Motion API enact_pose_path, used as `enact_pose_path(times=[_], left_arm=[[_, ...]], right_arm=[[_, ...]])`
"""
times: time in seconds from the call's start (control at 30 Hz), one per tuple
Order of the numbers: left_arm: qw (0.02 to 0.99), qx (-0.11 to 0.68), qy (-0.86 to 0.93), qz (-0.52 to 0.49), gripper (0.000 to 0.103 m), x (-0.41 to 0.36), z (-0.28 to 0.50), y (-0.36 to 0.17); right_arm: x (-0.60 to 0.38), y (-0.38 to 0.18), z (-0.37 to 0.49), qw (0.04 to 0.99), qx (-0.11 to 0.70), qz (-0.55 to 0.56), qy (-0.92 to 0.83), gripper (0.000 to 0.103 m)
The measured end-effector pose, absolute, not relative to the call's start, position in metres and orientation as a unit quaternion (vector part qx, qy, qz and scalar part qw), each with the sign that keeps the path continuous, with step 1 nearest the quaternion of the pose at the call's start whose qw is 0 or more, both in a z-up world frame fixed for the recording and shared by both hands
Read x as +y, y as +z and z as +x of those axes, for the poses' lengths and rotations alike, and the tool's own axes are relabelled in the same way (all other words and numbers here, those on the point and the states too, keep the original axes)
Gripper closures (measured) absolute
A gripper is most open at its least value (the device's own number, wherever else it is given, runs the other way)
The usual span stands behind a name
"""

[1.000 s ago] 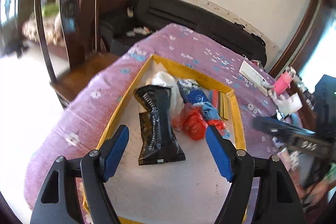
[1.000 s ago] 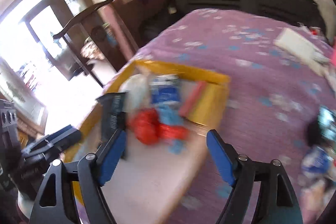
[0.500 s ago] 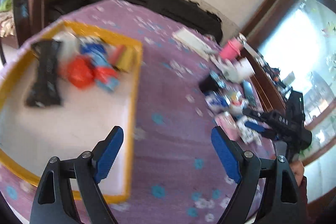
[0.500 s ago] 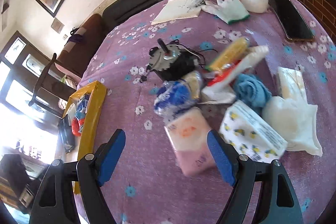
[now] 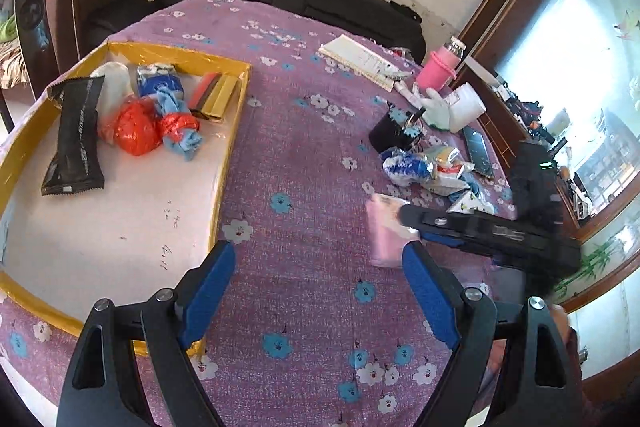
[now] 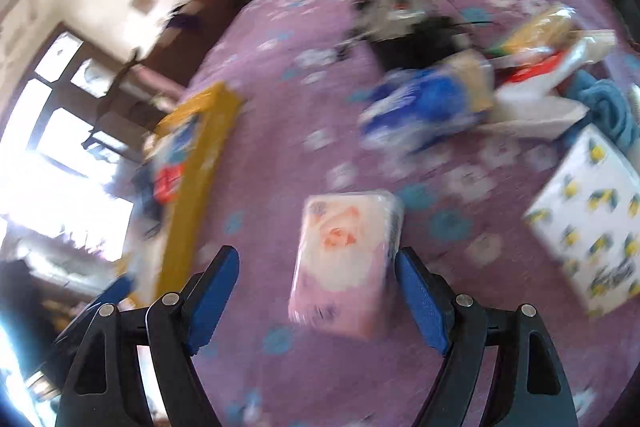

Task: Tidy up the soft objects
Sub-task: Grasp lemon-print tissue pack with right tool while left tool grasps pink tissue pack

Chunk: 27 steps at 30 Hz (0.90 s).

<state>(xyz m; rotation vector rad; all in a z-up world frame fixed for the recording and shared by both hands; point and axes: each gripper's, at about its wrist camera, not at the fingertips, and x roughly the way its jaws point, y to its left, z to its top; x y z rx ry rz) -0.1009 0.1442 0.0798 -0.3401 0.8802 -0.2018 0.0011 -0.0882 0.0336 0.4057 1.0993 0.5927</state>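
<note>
- Pink plastic-wrapped tissue pack [image 6: 346, 263]: lies flat on the purple floral tablecloth [image 5: 304, 163], between the spread fingers of the right gripper [image 6: 316, 291], nearer its right-hand pad. The view is blurred; whether that pad touches the wrap cannot be told.
- Change: a second ago both grippers looked into the tray; half a second ago the right one had swung over the loose pile, and now it sits low around the tissue pack. Judged: one delivery is finished and the next pick is in hand.
- Right gripper: released, jaws wide, nothing held.
- Left gripper [image 5: 316, 291]: released, empty, hovering over bare cloth; the tray lies ahead and to its left, the tissue pack [image 5: 386, 235] just ahead to its right.
- Yellow-rimmed tray [image 5: 234, 131], white floor. Contents, grouped at its far end: black snack packet [image 5: 76, 135], red plastic bag [image 5: 134, 127], blue cloth [image 5: 178, 135], blue-and-white packet [image 5: 160, 81], white bundle [image 5: 114, 83], red-and-gold packets [image 5: 214, 95]. Near half bare.
- Still outside the tray, ahead and right of the right gripper: blue-and-white packet [image 6: 432, 107], lemon-print tissue pack [image 6: 588, 227], blue towel [image 6: 608, 103].
</note>
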Motion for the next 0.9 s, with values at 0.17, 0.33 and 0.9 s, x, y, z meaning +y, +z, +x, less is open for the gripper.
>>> enact_pose_path(times=[0.17, 0.33, 0.9], left_arm=[[0.880, 0.438, -0.107, -0.147, 0.018, 0.130, -0.098, 0.071], [0.869, 0.456, -0.121, -0.147, 0.018, 0.116, -0.092, 0.058], [0.853, 0.490, -0.129, -0.127, 0.018, 0.076, -0.083, 0.036]], right_arm=[[-0.149, 0.097, -0.036, 0.886, 0.377, 0.175, 0.203, 0.009], [-0.228, 0.086, -0.046, 0.901, 0.375, 0.199, 0.090, 0.000], [-0.217, 0.054, -0.017, 0.884, 0.416, 0.170, 0.129, 0.007]])
